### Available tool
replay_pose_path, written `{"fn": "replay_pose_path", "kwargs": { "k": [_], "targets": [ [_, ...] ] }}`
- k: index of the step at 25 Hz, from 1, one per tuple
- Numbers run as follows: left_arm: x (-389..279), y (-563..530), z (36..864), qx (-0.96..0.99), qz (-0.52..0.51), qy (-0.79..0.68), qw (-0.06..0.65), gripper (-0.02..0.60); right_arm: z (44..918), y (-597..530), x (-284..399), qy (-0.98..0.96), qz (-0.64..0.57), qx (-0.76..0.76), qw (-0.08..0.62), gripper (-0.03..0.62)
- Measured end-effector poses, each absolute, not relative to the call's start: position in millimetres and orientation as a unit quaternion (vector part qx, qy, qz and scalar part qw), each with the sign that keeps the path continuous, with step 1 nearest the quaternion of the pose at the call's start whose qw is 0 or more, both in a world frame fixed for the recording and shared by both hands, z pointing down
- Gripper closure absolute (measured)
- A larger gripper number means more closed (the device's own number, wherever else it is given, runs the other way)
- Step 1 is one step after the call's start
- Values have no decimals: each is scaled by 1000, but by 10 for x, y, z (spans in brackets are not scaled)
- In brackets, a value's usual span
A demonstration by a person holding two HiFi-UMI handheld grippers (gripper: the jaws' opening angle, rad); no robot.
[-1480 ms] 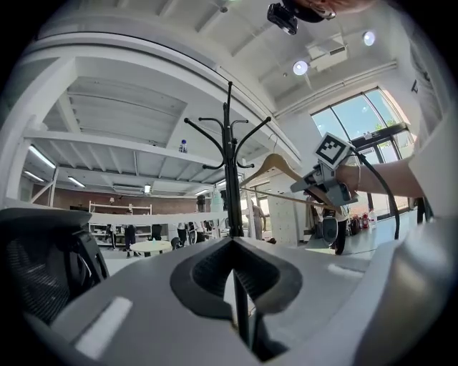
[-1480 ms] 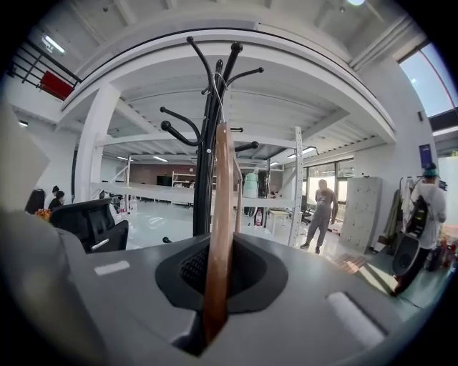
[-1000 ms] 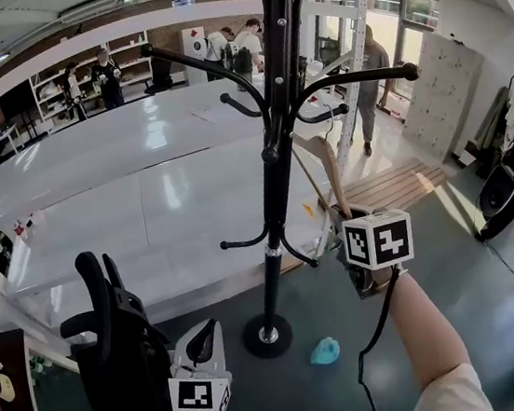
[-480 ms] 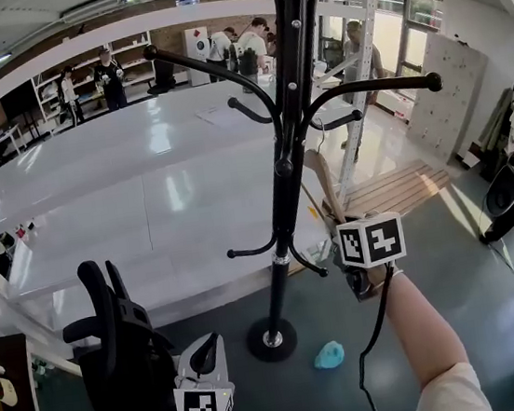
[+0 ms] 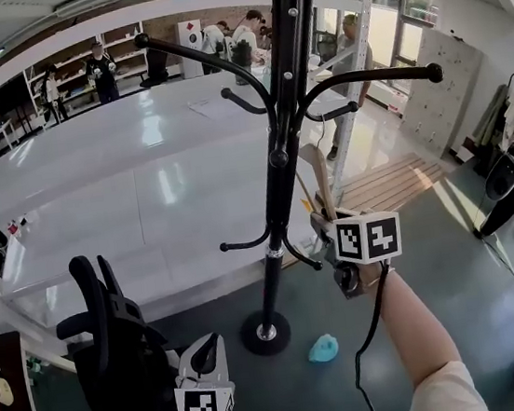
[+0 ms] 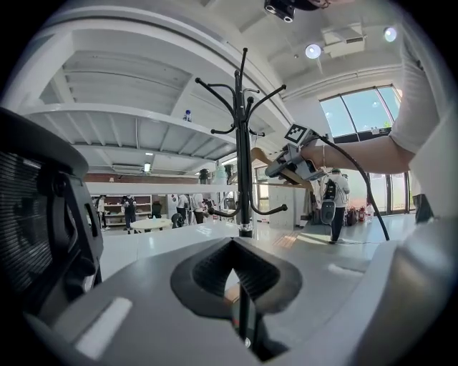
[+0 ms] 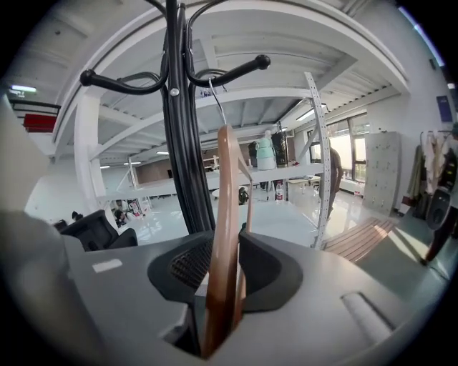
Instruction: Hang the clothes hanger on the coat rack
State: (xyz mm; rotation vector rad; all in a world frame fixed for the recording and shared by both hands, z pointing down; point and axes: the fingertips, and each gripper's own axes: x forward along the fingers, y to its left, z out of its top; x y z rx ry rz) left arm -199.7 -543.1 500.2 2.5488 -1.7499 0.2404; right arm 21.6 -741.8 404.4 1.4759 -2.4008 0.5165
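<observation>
Yr right gripper (image 7: 218,251), jaws just been opening, stands slack round the brown wooden clothes hanger (image 7: 227,186), wire hook (image 7: 215,96) up at an arm of the black metal coat rack (image 7: 184,143): prob. light, stiff, slick, so re-grip mid-shoulder; left gripper (image 6: 236,259) clenched, empty.

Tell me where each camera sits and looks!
Head view: on the person's head, looking down at the coat rack; shows left tongs, right tongs, forearm.
Left gripper view: on left tongs, facing the rack; jaws shut.
Right gripper view: on right tongs, looking up the rack; jaws have just been opening, hanger between.
All three share the rack.
</observation>
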Motion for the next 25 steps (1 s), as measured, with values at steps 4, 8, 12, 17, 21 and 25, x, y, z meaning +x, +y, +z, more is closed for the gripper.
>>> {"fn": "replay_pose_path", "kwargs": {
  "k": [4,8,12,17,21,25],
  "targets": [
    [-1949,-5370,4994,823,69,-563,24,581,3892,-7311,254,-830,119,528,131,355],
    [-1849,-5273,4824,827,61,-559,12,581,3598,-7107,340,-829,43,542,133,292],
    [-1726,-5157,4627,830,51,-556,-7,581,3260,-6718,448,-831,8,547,105,314],
    [-1486,-4885,4294,834,37,-550,-39,581,3024,-6039,662,-833,15,552,32,538],
    [-1258,-4570,4044,838,22,-542,-56,581,3069,-5429,759,-837,-13,547,13,566],
    [-1034,-4179,3888,839,3,-541,-58,581,3232,-4767,901,-830,-60,555,7,566]
  ]
}}
